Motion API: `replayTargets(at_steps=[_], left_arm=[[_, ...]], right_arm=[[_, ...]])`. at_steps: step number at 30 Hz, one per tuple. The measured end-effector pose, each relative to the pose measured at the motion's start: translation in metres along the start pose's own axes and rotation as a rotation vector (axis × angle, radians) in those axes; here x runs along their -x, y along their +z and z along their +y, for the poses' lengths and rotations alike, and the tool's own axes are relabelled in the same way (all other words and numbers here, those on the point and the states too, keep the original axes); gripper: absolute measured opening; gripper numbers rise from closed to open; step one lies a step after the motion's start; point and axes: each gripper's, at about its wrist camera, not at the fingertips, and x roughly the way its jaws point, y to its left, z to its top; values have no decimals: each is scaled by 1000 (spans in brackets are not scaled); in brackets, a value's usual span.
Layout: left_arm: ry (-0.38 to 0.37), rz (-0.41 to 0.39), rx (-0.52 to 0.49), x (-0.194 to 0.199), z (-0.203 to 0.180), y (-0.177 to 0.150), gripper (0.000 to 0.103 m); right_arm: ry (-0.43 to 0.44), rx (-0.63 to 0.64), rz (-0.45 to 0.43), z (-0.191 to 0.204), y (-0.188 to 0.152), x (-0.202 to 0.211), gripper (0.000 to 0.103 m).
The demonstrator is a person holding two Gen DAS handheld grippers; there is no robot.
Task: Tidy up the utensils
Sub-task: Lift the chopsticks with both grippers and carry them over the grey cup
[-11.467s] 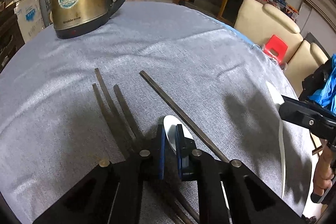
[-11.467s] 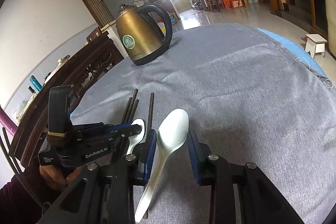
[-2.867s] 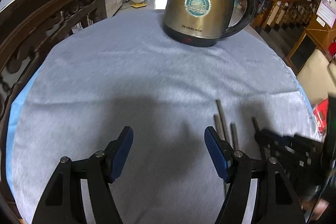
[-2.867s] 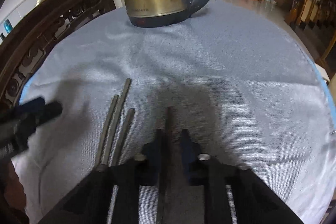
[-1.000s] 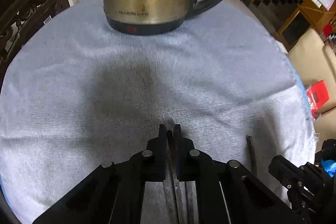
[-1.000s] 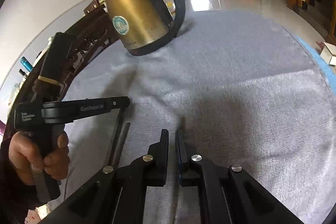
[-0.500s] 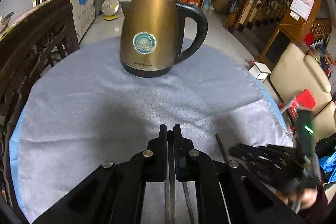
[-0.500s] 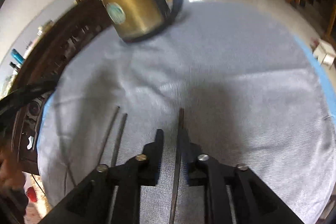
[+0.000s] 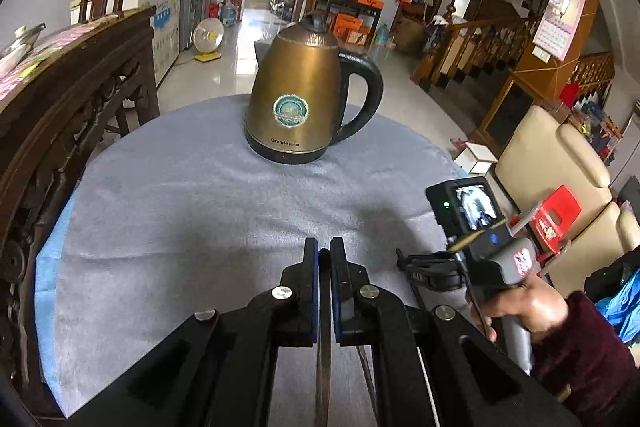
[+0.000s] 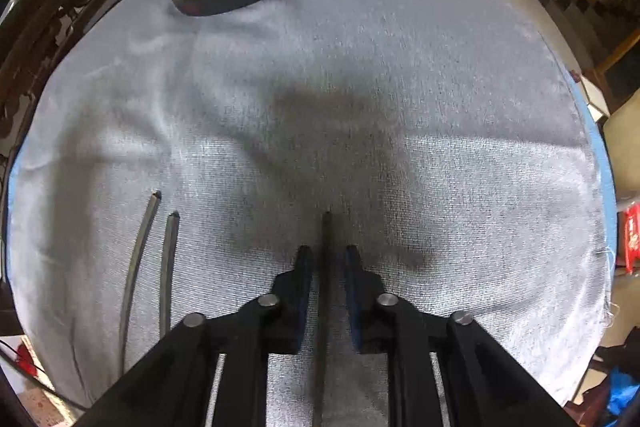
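Observation:
My left gripper [image 9: 324,251] is shut on a dark chopstick [image 9: 322,355] that runs back between its jaws, held above the grey cloth. My right gripper [image 10: 326,255] has its jaws slightly apart around another dark chopstick [image 10: 325,291] that lies on the cloth; I cannot tell whether the pads touch it. Two more dark chopsticks [image 10: 152,259] lie side by side on the cloth at the left of the right wrist view. The right gripper also shows in the left wrist view [image 9: 404,261], held in a hand low at the right.
A brass electric kettle [image 9: 304,95] with a black handle stands at the far side of the round table [image 9: 160,187]. A carved wooden chair back [image 9: 60,99] is at the left. Cream chairs [image 9: 552,155] and a red stool [image 9: 556,215] stand at the right.
The left gripper has risen and pulled back with its chopstick. The right gripper has come lower and closer to the cloth, and its jaws have parted a little around its chopstick.

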Motion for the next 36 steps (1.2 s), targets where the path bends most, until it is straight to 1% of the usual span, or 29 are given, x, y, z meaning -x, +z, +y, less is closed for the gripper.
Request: replayTargets(at_steps=[4,7,8,11,15,16,20,24,30,34,36], left_arm=[[15,-42,-14,27,-1,-13,5],[19,-77,-13,48,-2,-21,5],[21,-94,-10,57,-3,-24,5],[35,-136,-1,76,-4,-32,5],[48,-197,29,106,-4,-47,5],[54,-216,32,113,-5,-50,5],[77,-288,46,145,-12,-65,5],[90,-349,49,173,-21,-78,5],[63,-406,73,208,-36,-93,5],[47,-467,63,230,-50,-97,5],[35,-494,56,239,-58,-98,5]], right_arm=[[46,-30,-49,-7,-15,4,6],[93,-41,-144,-15,-34,27,6],[93,-42,-178,-17,-42,37,6],[116,-49,-290,-24,-66,73,6],[136,-59,-462,-30,-103,126,6],[137,-58,-504,-27,-109,137,6],[123,-48,-696,-18,-158,190,6],[146,-55,-841,-5,-199,231,6],[203,-88,-989,2,-257,273,6],[266,-123,-1082,1,-290,294,6],[282,-133,-1137,2,-305,304,6]])
